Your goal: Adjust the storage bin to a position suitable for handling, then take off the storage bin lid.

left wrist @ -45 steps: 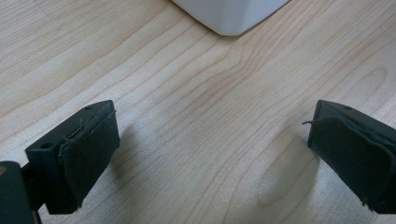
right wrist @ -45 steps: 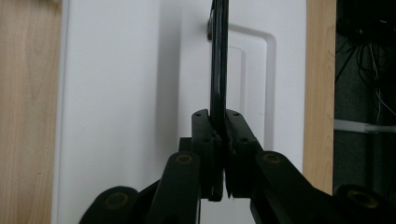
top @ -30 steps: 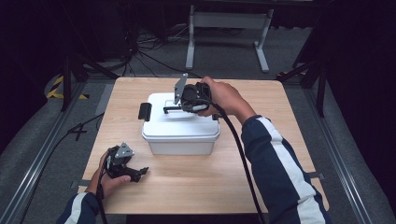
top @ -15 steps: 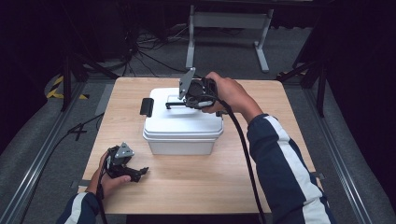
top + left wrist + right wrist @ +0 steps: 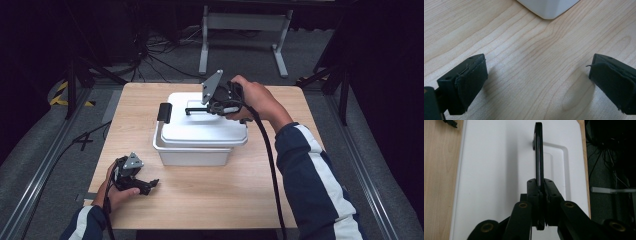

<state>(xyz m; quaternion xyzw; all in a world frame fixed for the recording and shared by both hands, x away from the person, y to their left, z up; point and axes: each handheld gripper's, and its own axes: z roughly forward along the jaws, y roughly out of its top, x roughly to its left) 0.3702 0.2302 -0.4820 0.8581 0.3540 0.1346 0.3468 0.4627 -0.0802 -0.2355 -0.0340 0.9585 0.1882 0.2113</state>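
We're clamping the right gripper point(image 5: 216, 107) on the lid point(image 5: 200, 127) handle point(image 5: 538, 152); lifting straight off the white box point(image 5: 190, 155); left gripper point(image 5: 146, 185) idling open nearby.

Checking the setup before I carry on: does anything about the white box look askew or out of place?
Yes. The lid sits askew on the white box, shifted right so the box rim shows along the left. The right gripper is shut on the black lid handle. The black latch at the left end stands up, unfastened.
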